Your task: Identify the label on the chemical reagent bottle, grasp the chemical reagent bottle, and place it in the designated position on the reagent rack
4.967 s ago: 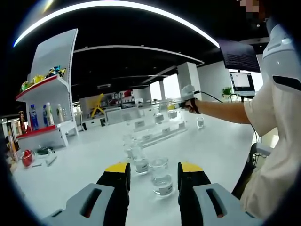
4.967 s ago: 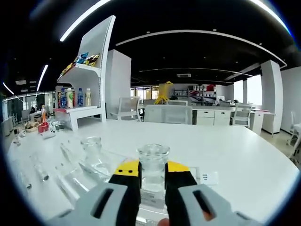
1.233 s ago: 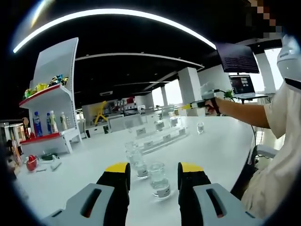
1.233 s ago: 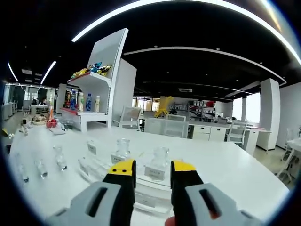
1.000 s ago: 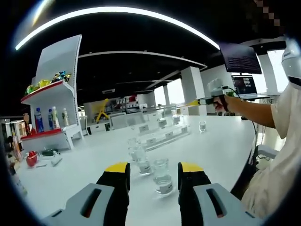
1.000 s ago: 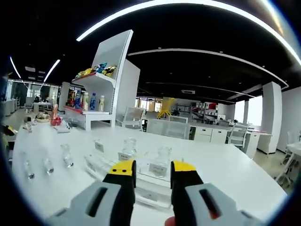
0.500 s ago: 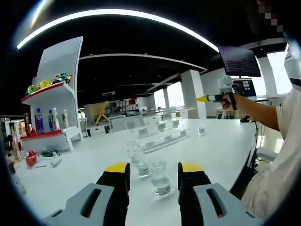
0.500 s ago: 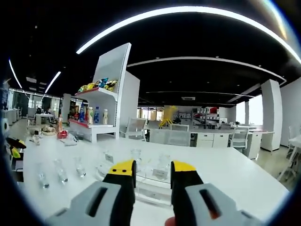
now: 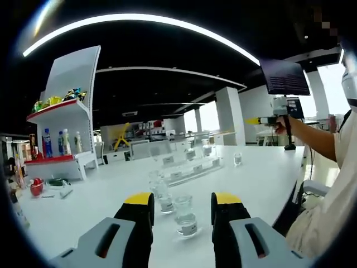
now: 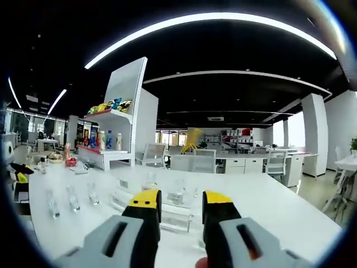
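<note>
Just beyond my open, empty left gripper (image 9: 182, 200), a small clear reagent bottle (image 9: 184, 215) with a label stands on the white table (image 9: 262, 178). A second bottle (image 9: 162, 198) is behind it to the left. Further back lies the clear reagent rack (image 9: 192, 166), with bottles and label cards on it. A lone bottle (image 9: 238, 159) stands to its right. A hand holds my right gripper (image 9: 249, 120) high at the right. In the right gripper view, my right gripper (image 10: 181, 200) is open and empty, back from the rack (image 10: 124, 196). Bottles (image 10: 148, 183) stand on the rack.
Three small bottles (image 10: 71, 198) stand on the table left of the rack. A white shelf unit (image 9: 61, 128) with drinks and snacks is at the far left, a red item (image 9: 33, 187) below it. The person's arm (image 9: 318, 139) and a monitor (image 9: 284, 78) are at right.
My right gripper, shut on a bottle at the rack five seconds ago, has opened, left the bottle there and drawn back and up. My left gripper has stayed over the same bottle.
</note>
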### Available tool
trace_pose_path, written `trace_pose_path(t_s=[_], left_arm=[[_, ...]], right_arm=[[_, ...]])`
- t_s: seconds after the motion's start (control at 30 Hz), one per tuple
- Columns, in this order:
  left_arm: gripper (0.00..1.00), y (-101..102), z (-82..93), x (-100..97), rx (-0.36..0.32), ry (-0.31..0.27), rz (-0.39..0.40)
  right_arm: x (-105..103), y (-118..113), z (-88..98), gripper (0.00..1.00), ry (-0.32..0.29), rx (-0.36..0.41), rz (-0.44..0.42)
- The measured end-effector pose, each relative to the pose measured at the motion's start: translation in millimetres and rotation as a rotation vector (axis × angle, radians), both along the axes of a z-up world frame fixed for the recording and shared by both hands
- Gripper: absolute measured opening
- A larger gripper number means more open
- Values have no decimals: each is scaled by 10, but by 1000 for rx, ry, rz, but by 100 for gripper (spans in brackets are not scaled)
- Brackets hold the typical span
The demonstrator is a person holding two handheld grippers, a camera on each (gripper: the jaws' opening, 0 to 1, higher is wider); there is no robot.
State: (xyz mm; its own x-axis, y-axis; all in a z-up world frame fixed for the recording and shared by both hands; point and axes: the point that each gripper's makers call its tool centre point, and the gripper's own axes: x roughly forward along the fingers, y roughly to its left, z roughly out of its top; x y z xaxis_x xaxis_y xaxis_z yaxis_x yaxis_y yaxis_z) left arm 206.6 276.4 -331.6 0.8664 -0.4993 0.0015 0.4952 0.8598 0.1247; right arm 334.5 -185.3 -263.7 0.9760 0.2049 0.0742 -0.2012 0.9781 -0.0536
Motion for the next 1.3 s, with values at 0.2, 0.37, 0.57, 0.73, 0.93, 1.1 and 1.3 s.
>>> trace_pose_path(t_s=[0.2,0.37,0.57,0.73,0.93,1.1,1.3], left_arm=[[41,-67,122,-50,-10,-29,-19],[41,-112,156,-54,-16,-38,-26],[41,-192,144,-81,-5,-32,-41],[41,-241,209,-135,-13,-46,-64],[41,-220,258,-154,-9,-57,-58],[41,-205,269,-147,-9,-59,-54],[41,-195,281,-149,-2,-58,-55]], right_arm=[[-193,-136,-65,29,6,3,-19],[-350,-234,-69,29,2,5,-32],[-498,-337,-90,29,-7,13,-50],[-582,-387,-166,29,-5,28,-54],[-704,-527,-275,29,1,40,-79],[-825,-574,-310,29,-14,35,-96],[-951,-564,-261,28,-56,78,-85]])
